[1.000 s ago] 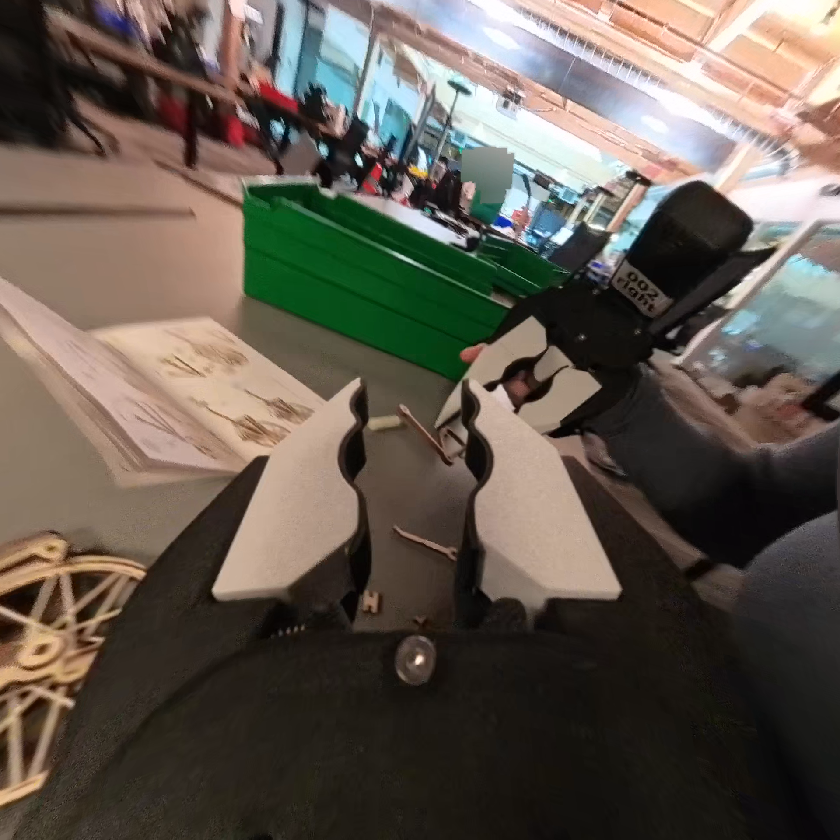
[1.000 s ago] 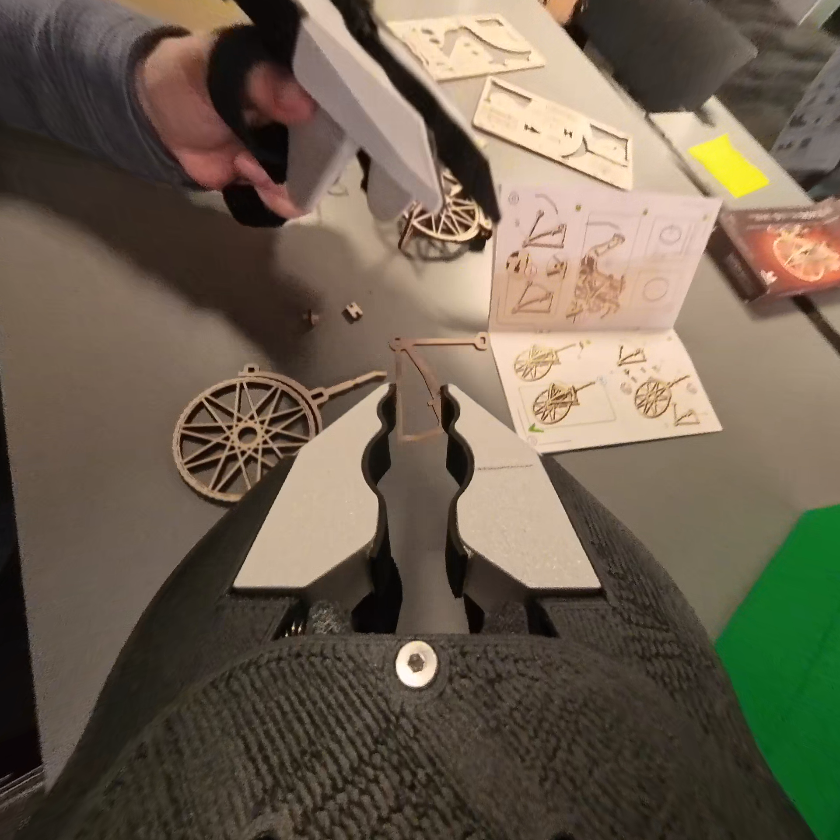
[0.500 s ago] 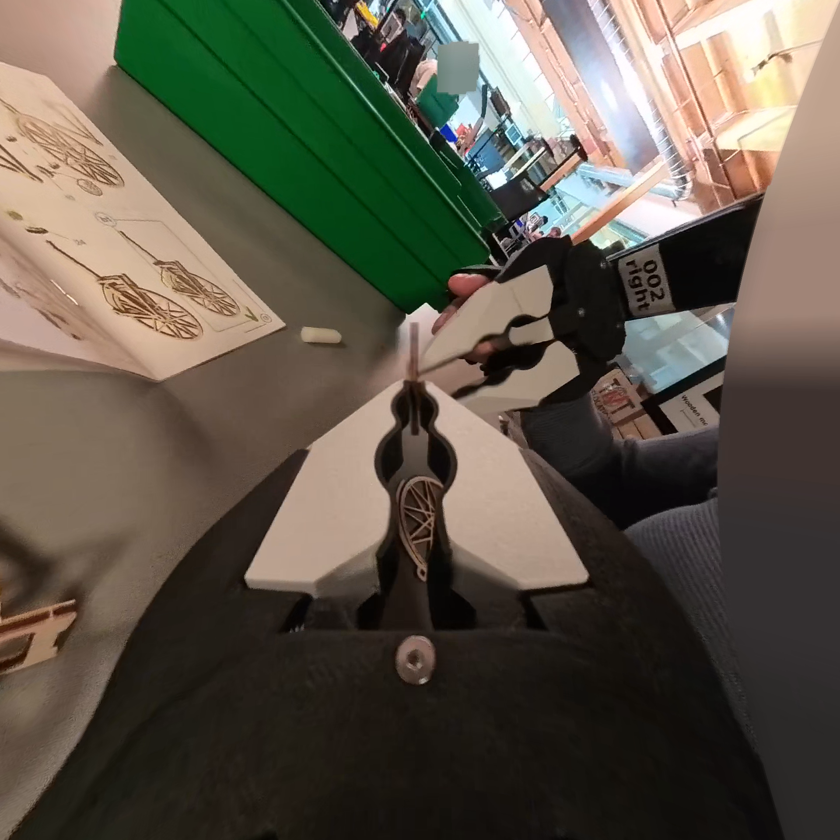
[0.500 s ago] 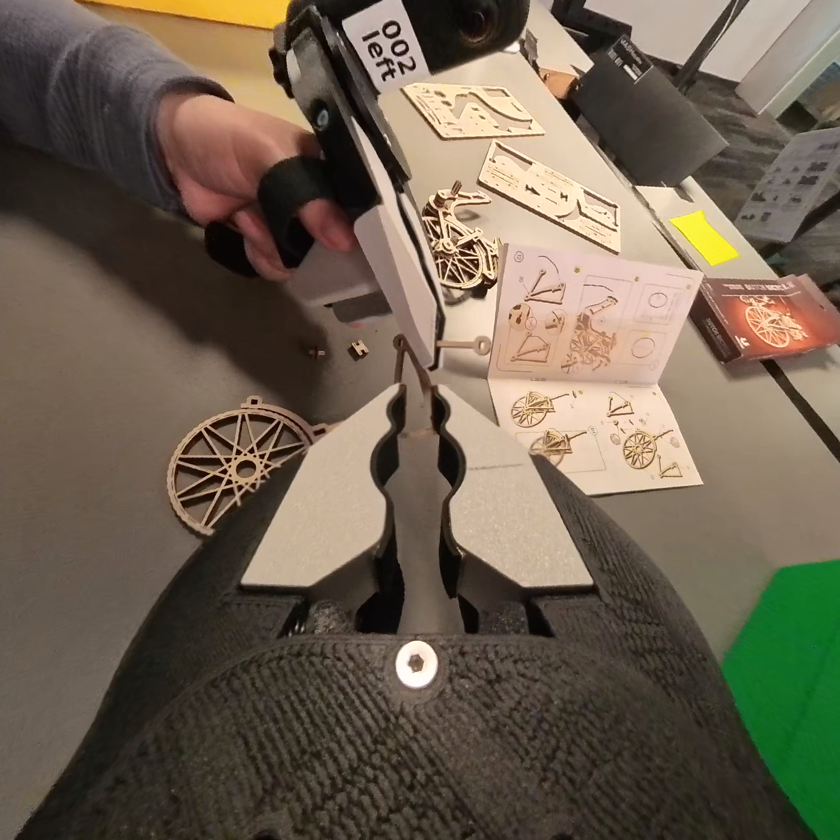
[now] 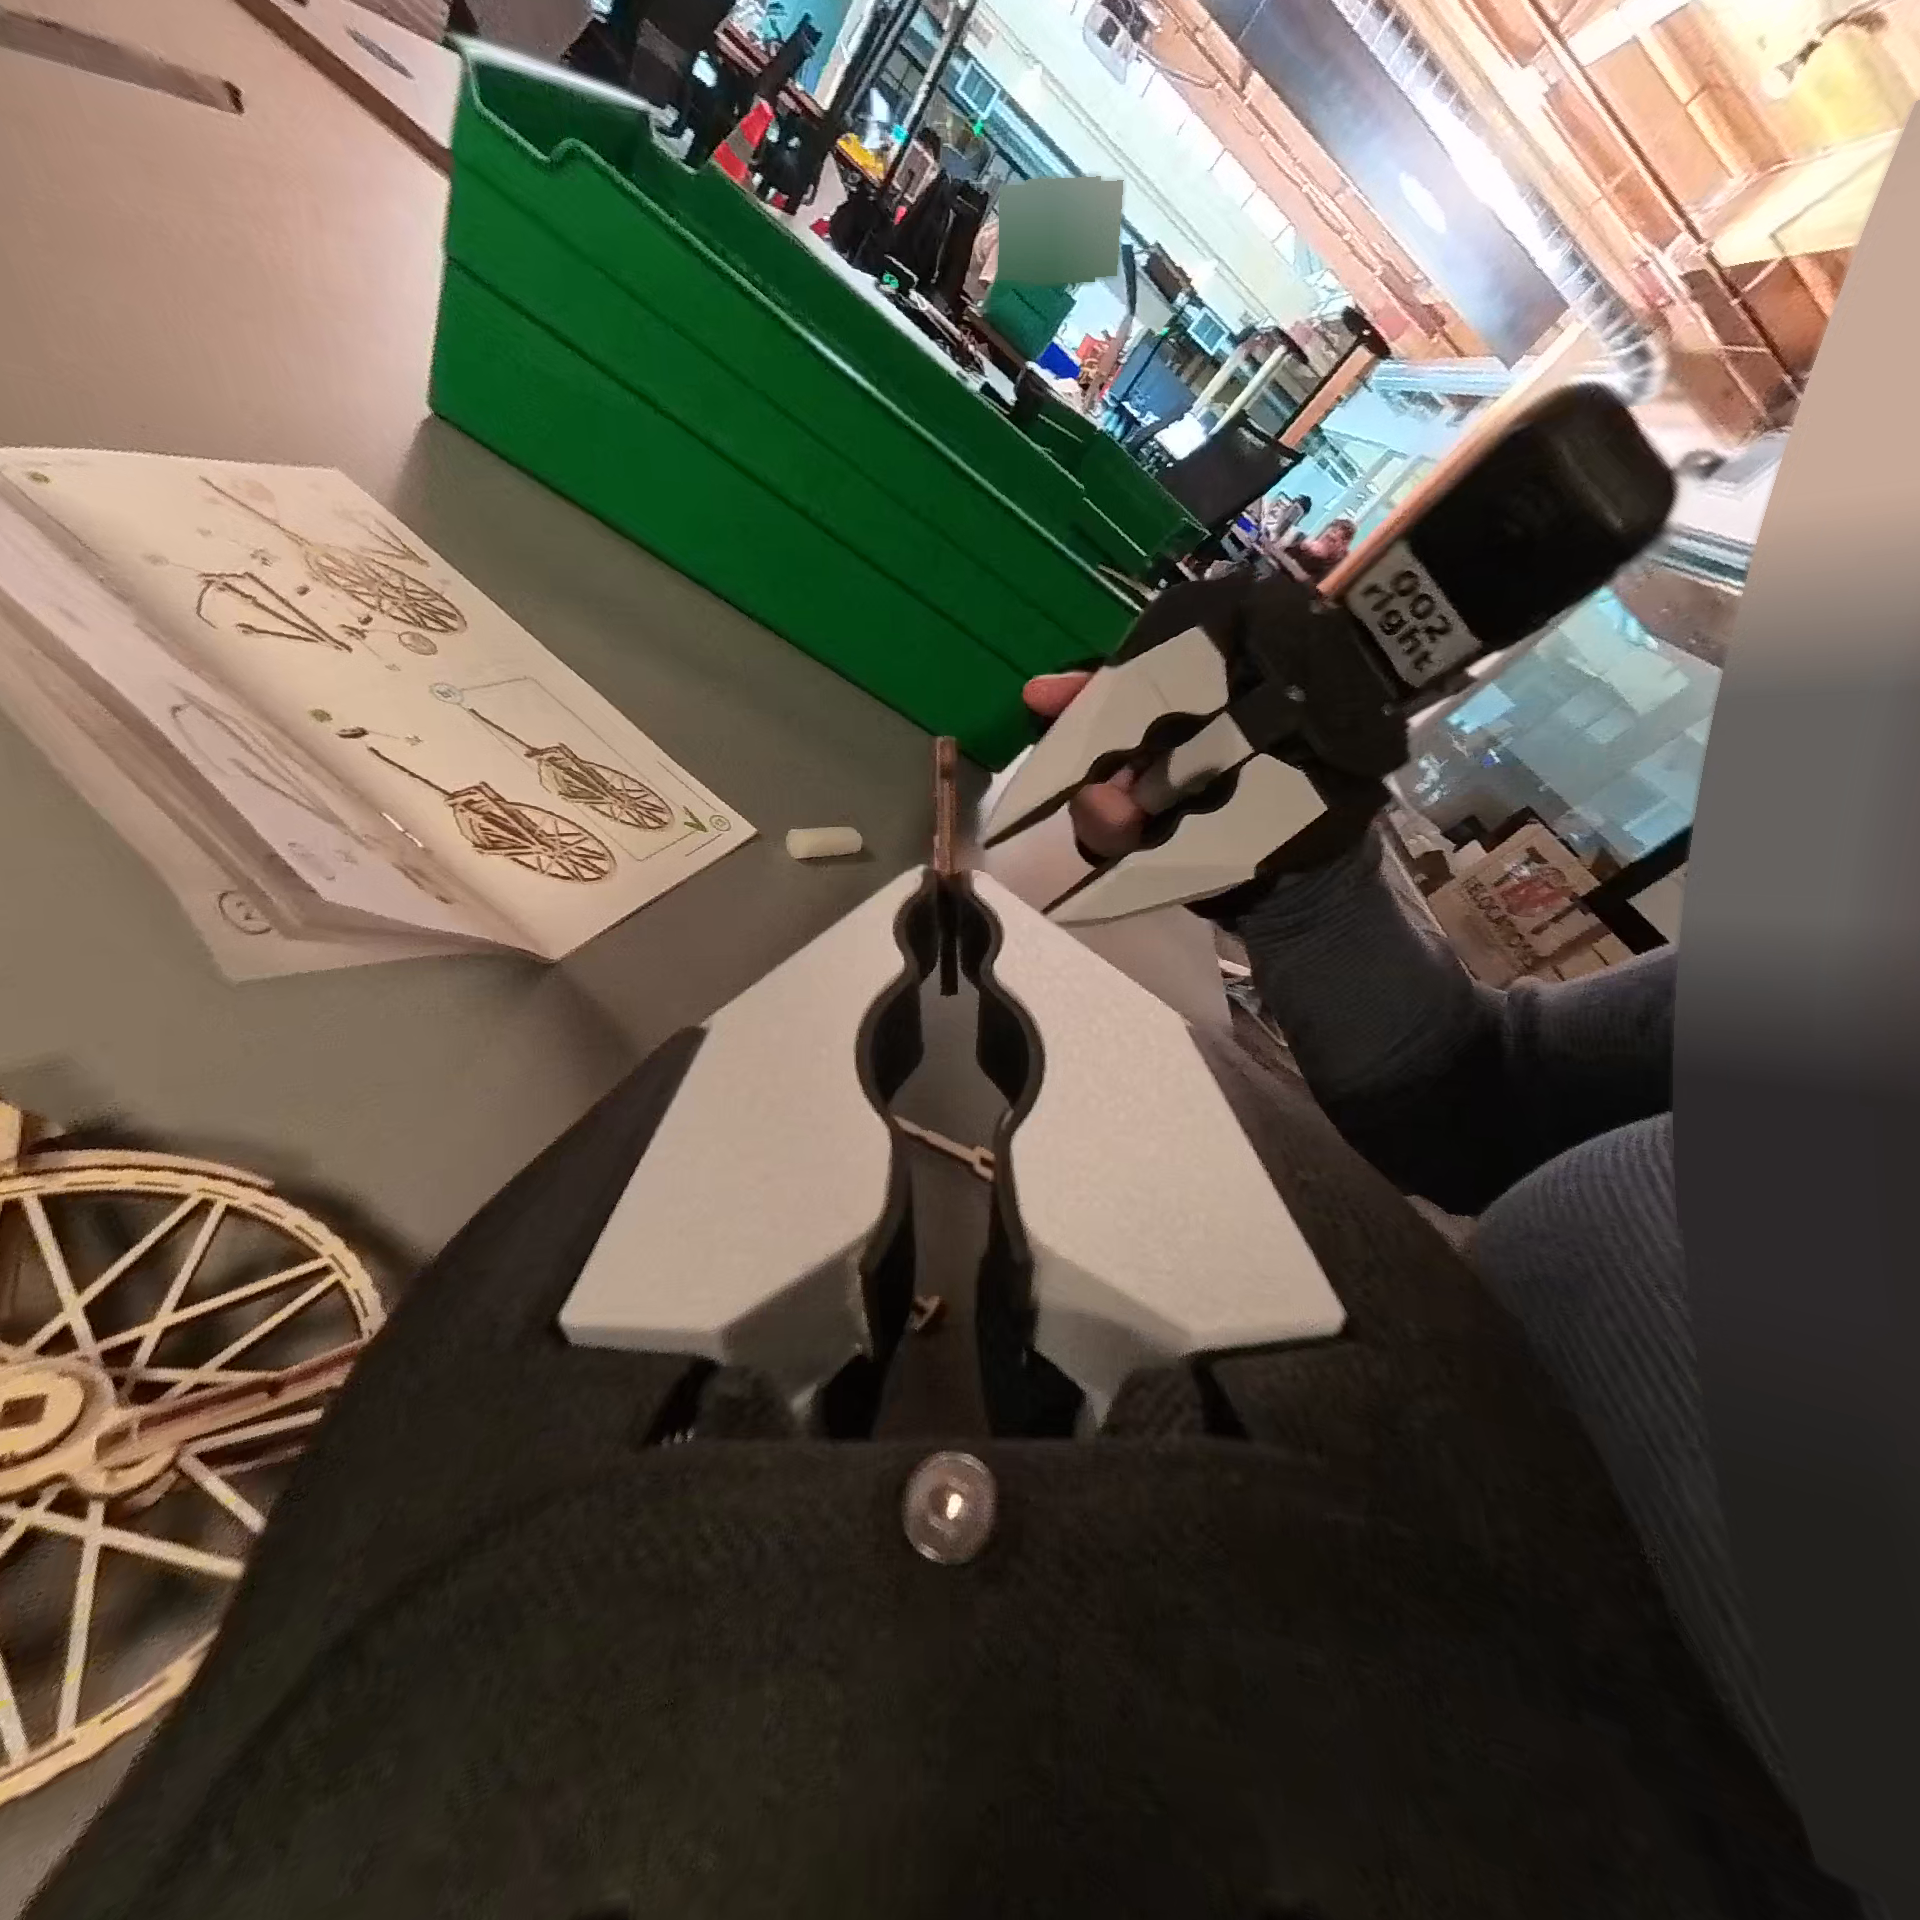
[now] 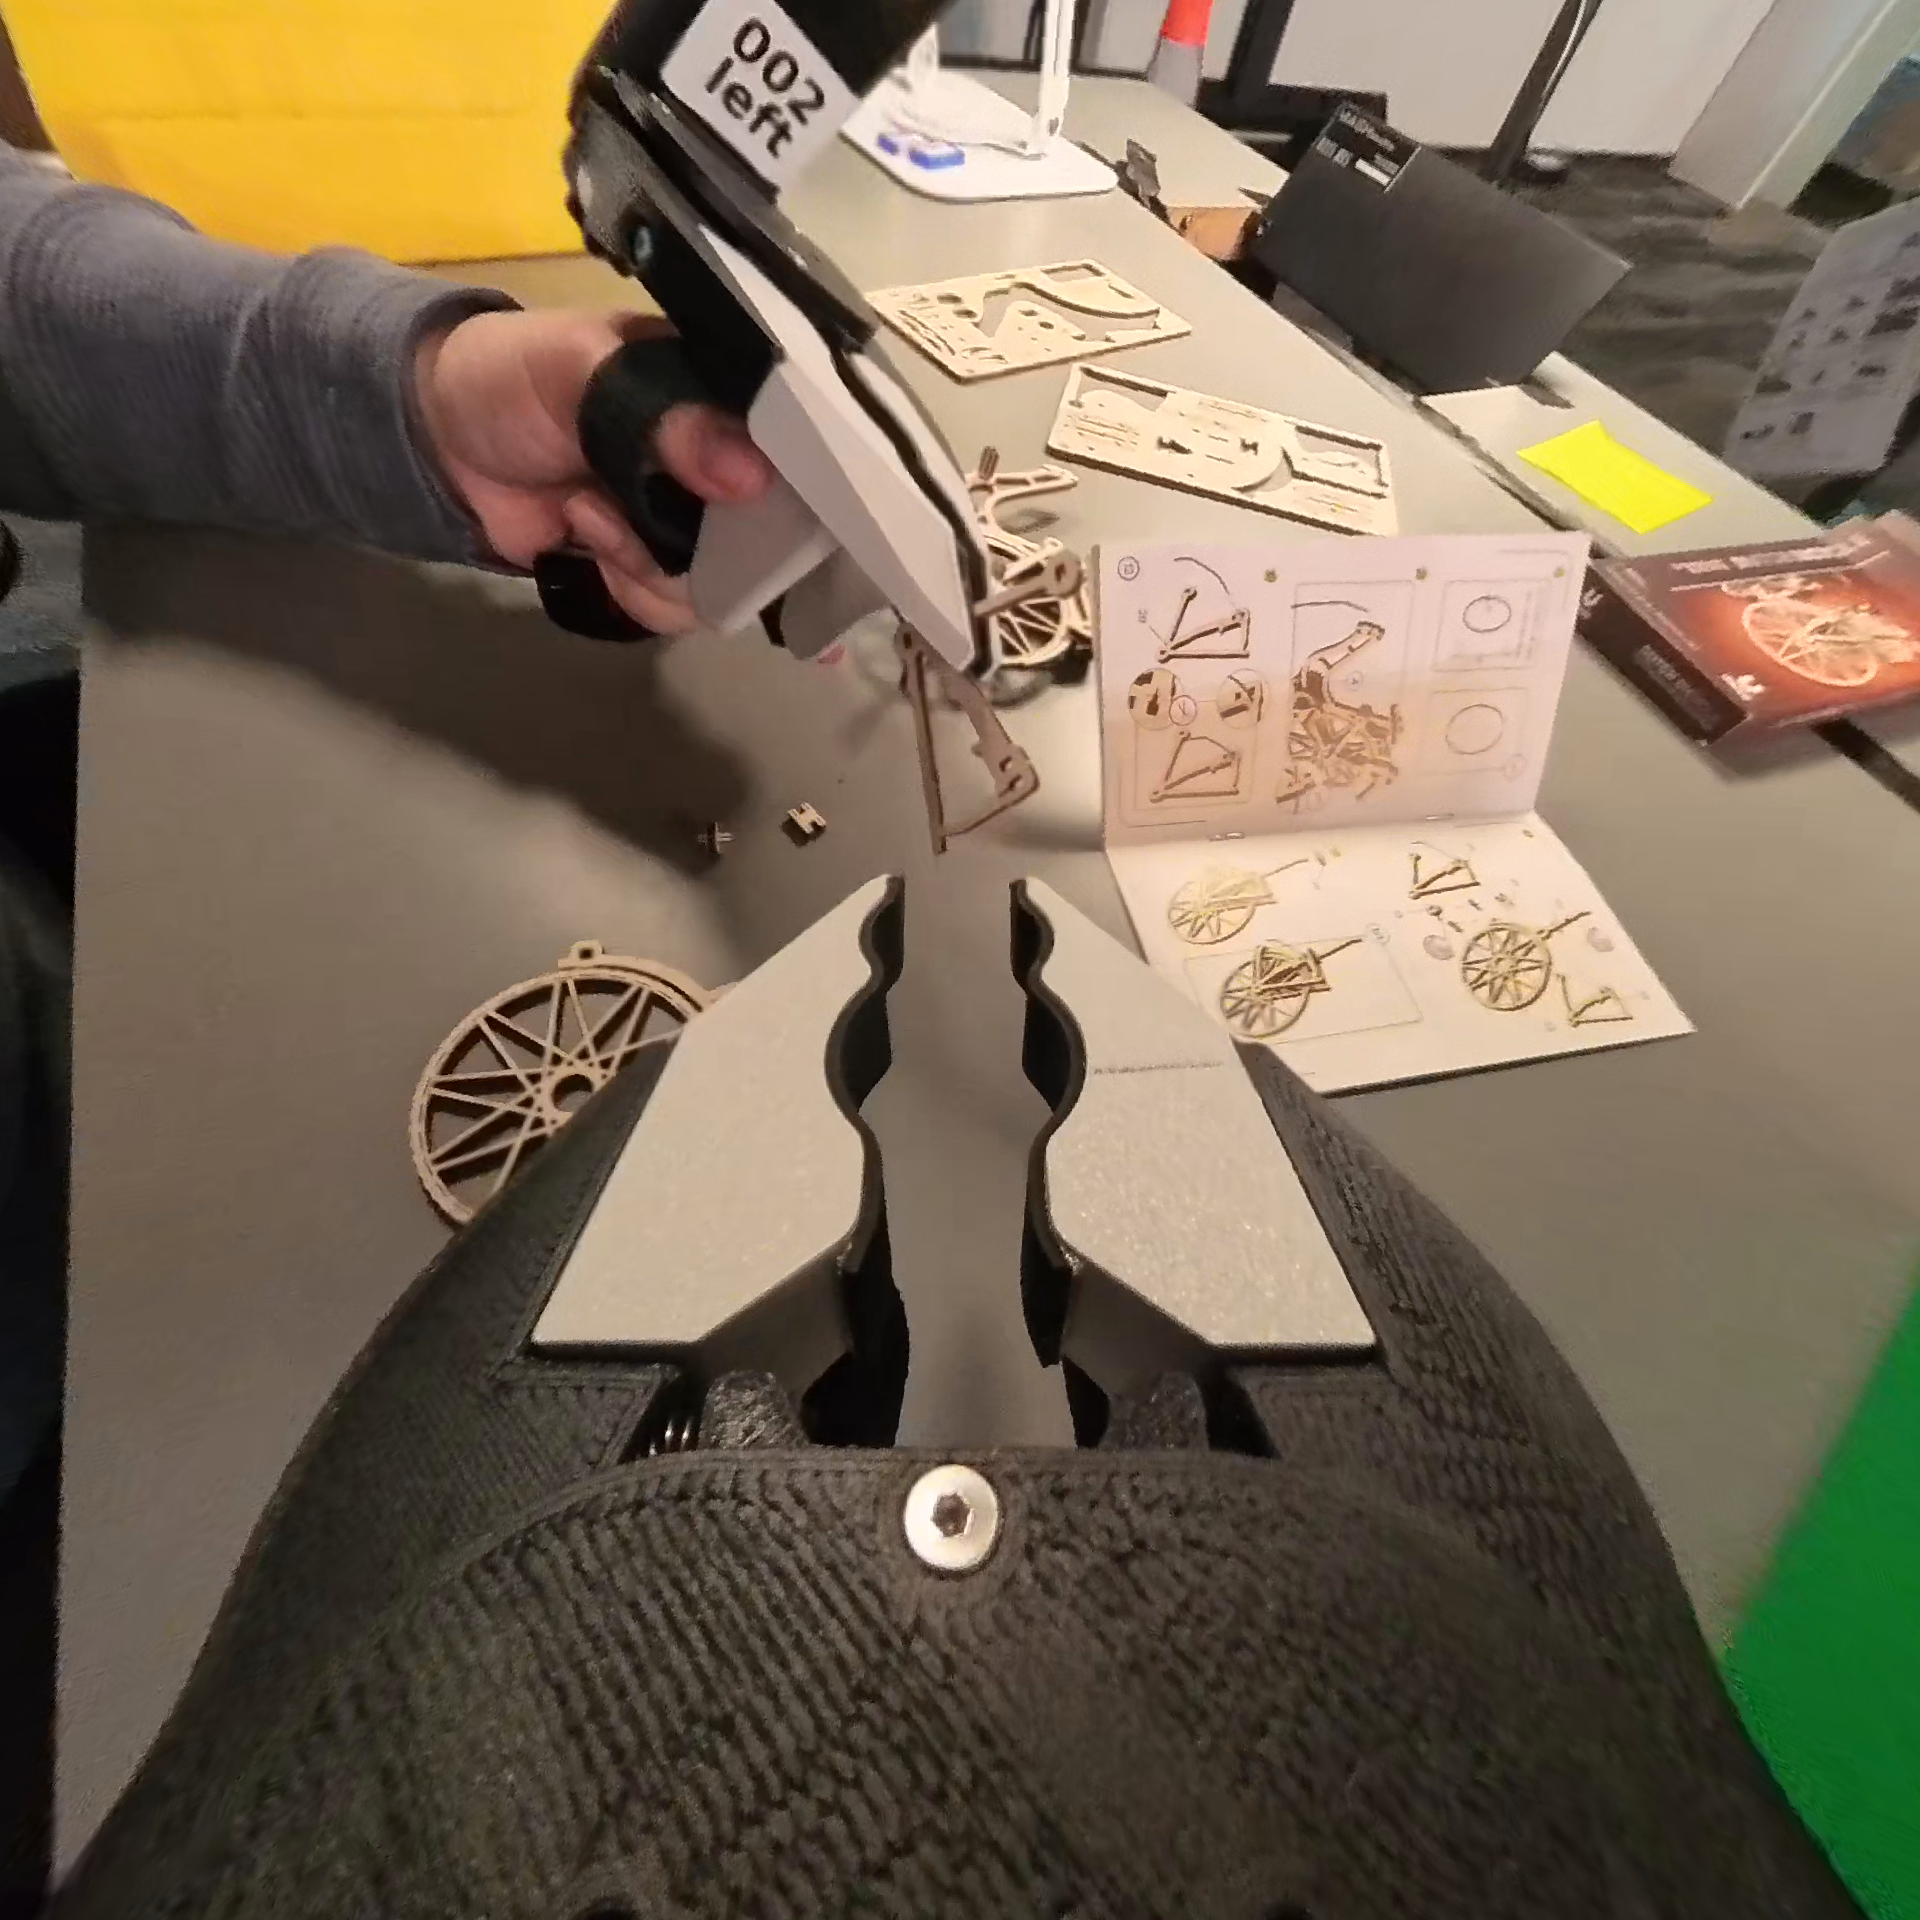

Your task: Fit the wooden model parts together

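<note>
My left gripper (image 5: 943,883) is shut on a thin triangular wooden frame part (image 5: 943,800), seen edge-on past its tips. In the right wrist view the left gripper (image 6: 961,649) holds that frame (image 6: 971,748) hanging above the grey table (image 6: 312,831). My right gripper (image 6: 954,899) is open and empty, just below and in front of the frame. It also shows open in the left wrist view (image 5: 1023,868). A loose spoked wooden wheel (image 6: 540,1070) lies flat at its left. A partly built wheel assembly (image 5: 125,1351) stands beside the left gripper.
An open instruction booklet (image 6: 1351,779) lies right of the frame. Two small wooden connectors (image 6: 805,823) lie on the table. Punched part sheets (image 6: 1226,447) and a dark box (image 6: 1766,623) lie farther back. Stacked green bins (image 5: 727,416) stand beyond the booklet, with a small white cylinder (image 5: 823,842) near them. My hands' fingertips stand some 5 cm from each other. The loose spoked wooden wheel (image 6: 540,1070) sits 10 cm or so from the ends of my right fingers.
My left gripper closed on the frame part that the right gripper held. The right gripper has opened and let go. The left gripper has lifted the frame up and away.
</note>
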`<state>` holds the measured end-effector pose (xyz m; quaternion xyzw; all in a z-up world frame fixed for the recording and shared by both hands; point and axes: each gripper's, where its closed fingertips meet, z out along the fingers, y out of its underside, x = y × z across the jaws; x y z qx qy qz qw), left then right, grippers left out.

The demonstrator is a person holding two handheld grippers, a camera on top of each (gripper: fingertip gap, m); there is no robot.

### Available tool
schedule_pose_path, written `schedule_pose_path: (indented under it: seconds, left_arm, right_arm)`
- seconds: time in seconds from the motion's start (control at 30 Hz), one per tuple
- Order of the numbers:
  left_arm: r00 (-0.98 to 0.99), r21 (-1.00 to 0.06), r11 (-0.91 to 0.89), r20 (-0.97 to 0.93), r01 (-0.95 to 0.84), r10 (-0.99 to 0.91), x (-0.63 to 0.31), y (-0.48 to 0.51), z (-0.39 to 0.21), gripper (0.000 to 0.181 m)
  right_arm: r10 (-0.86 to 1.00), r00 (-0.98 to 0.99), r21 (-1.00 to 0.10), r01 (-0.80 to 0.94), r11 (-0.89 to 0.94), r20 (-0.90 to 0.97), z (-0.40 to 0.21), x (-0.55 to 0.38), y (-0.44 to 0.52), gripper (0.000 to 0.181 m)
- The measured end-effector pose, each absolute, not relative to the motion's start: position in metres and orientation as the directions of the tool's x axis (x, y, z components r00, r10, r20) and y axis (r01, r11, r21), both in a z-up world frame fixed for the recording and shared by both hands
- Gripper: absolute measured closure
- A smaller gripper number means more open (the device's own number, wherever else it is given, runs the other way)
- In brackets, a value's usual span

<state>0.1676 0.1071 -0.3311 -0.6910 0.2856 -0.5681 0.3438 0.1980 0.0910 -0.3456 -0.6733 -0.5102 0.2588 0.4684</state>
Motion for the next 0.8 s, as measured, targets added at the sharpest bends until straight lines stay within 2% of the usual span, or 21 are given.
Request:
schedule_pose_path:
  seconds: [0.4, 0.8]
  left_arm:
    - [0.053, -0.824, -0.567, 0.565, -0.020, -0.823, 0.172, 0.091, -0.320, 0.180]
    - [-0.045, -0.799, -0.601, 0.599, 0.030, -0.799, 0.168, 0.087, -0.306, 0.180]
  right_arm:
    - [0.943, 0.264, -0.937, 0.225, -0.266, -0.204, -0.330, 0.184, 0.084, 0.166]
    - [0.904, 0.187, -0.906, 0.109, -0.409, -0.385, -0.323, 0.173, 0.079, 0.180]
